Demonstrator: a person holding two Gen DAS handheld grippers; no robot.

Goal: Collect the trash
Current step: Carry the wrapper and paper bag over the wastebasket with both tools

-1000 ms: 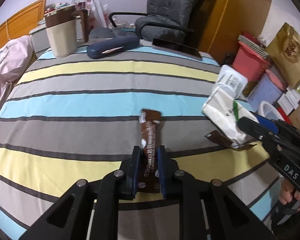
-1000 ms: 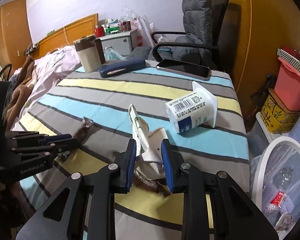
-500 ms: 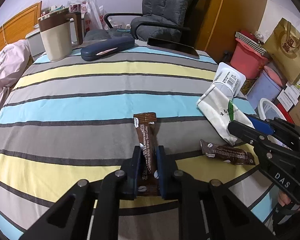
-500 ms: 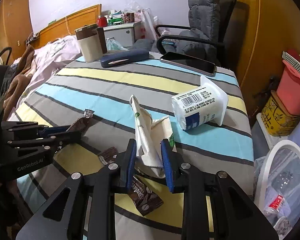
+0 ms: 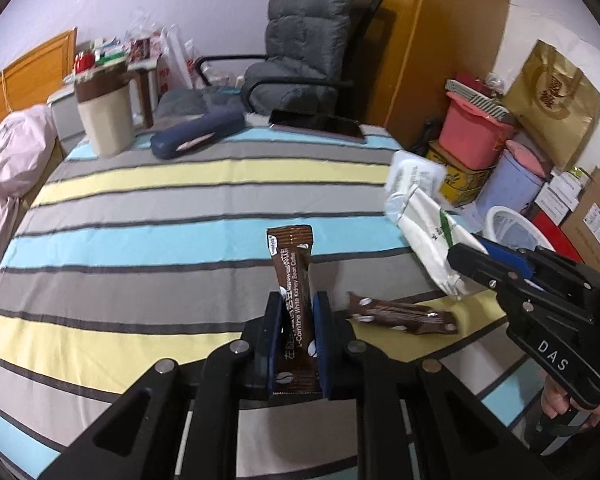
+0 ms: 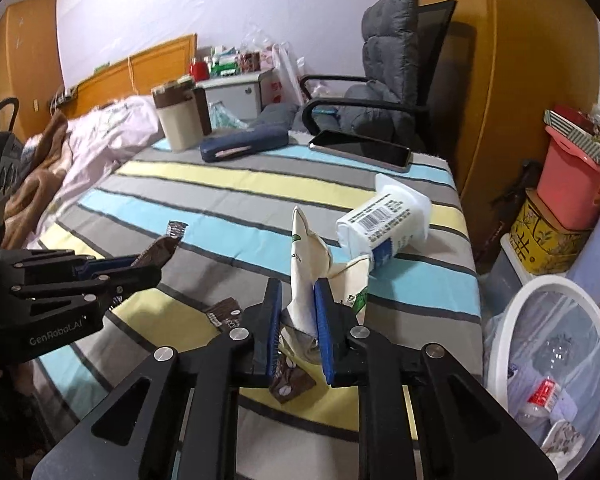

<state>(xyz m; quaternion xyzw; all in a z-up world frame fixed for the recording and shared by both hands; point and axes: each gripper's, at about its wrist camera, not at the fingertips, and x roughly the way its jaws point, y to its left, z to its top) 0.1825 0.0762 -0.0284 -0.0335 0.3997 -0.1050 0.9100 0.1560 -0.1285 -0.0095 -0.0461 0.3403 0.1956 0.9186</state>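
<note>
My left gripper (image 5: 297,300) is shut on a brown coffee sachet (image 5: 292,264) and holds it above the striped tablecloth (image 5: 180,208). My right gripper (image 6: 296,288) is shut on a crumpled white paper wrapper (image 6: 306,256), lifted off the table. A second brown sachet (image 5: 400,314) lies flat on the cloth between the grippers; it also shows under my right gripper (image 6: 290,384). A white yogurt cup (image 6: 384,220) lies on its side at the right. A white trash bin (image 6: 556,348) with a clear liner stands beside the table at the right.
A beige and brown jug (image 5: 104,116), a dark blue case (image 5: 198,136) and a phone (image 5: 318,124) sit at the far edge. A grey chair (image 5: 300,64) stands behind. Boxes and buckets (image 5: 476,136) crowd the floor at right. A bed (image 6: 80,140) is at left.
Both grippers have lifted their items higher off the table. The second brown sachet, hidden under the wrapper before, now lies exposed on the cloth.
</note>
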